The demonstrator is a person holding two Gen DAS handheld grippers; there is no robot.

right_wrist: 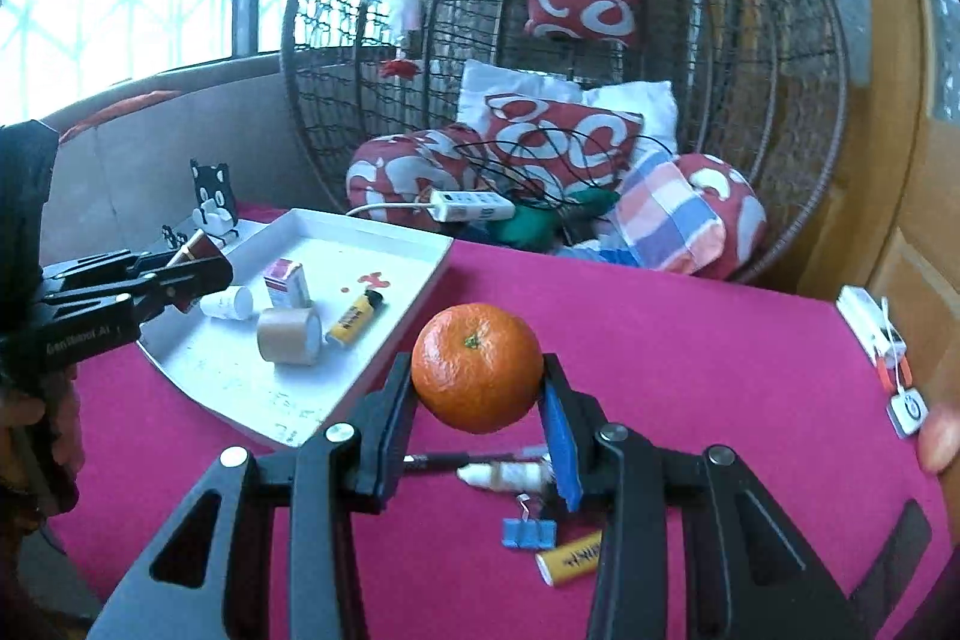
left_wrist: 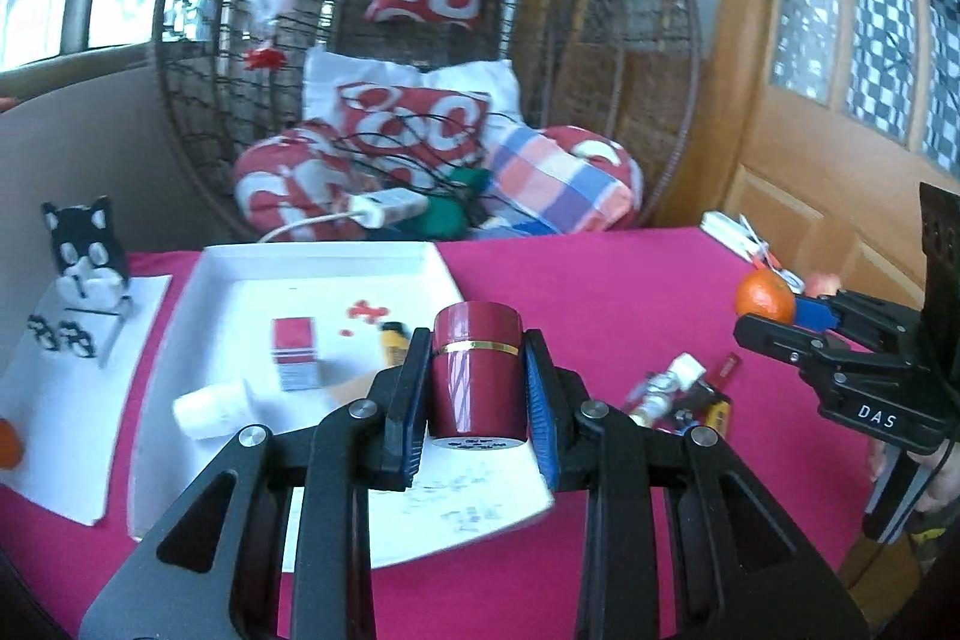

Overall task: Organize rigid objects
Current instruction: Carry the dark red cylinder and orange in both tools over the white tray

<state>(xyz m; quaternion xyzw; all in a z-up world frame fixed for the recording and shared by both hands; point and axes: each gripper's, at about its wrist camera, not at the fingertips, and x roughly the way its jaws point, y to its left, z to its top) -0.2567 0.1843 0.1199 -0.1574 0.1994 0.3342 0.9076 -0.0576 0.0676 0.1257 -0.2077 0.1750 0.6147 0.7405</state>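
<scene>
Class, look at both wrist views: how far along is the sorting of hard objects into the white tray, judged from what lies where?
Partly done. The white tray already holds a small red box, a tape roll, a white bottle and a yellow lighter.

In hand: the left gripper clamps a red jar; the right gripper clamps an orange.

Left on the pink cloth: a blue clip, a yellow battery and a small white tube.

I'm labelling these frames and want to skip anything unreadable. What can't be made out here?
- Left wrist view: print on the dark red jar's base, too small and blurred.
- Left wrist view: orange object cut off by the left edge.
- Right wrist view: white tube on the tablecloth, partly hidden behind the right gripper's fingers.
</scene>
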